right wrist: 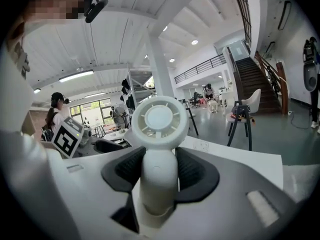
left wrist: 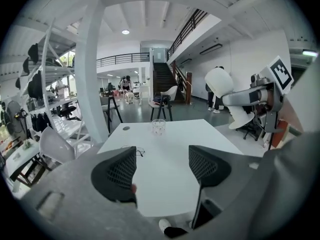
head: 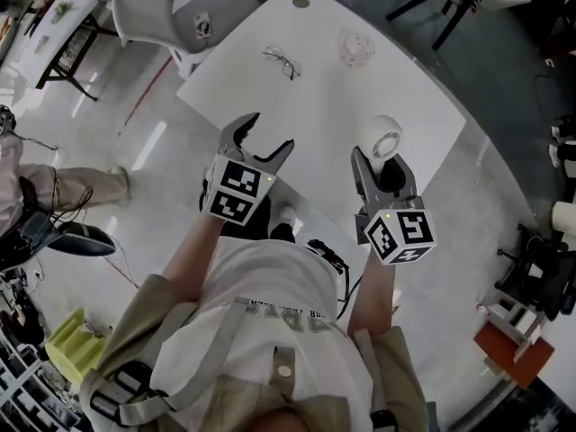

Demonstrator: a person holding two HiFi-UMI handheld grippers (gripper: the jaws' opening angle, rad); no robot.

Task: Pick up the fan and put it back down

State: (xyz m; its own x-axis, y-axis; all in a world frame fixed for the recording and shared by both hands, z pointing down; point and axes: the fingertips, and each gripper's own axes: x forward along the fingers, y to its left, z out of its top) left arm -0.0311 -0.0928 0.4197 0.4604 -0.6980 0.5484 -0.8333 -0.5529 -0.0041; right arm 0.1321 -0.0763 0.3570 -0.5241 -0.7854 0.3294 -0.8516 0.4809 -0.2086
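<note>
**Setting.** Open hall with a glossy pale floor, white columns, a staircase and a balcony rail. A white surface (head: 333,97) stands in front of the person.

**Fan** (head: 387,138). Small, white, with a round head on a thick stem. It is held off the surface, over the right part near the near edge. In the right gripper view the head rises above the jaws and faces the camera. In the left gripper view it (left wrist: 220,81) hangs well above the tabletop.

**Right gripper** (head: 382,171). Its jaws are clamped half-wide on the fan's stem, one black pad on each side.

**Left gripper** (head: 267,135). Its jaws are spread wide with nothing between them. It is held over the surface's near left edge, well apart from the fan.

**Glasses** (head: 282,61). Thin-framed, lying flat near the left edge.

**Cup** (head: 356,48). Clear and upright, toward the far edge and apart from the glasses.

**Disc** (head: 301,2). Small, round and grey, set at the far corner.

**Chair** (head: 171,12). White shell seat on the floor, beyond the surface's left edge.
</note>
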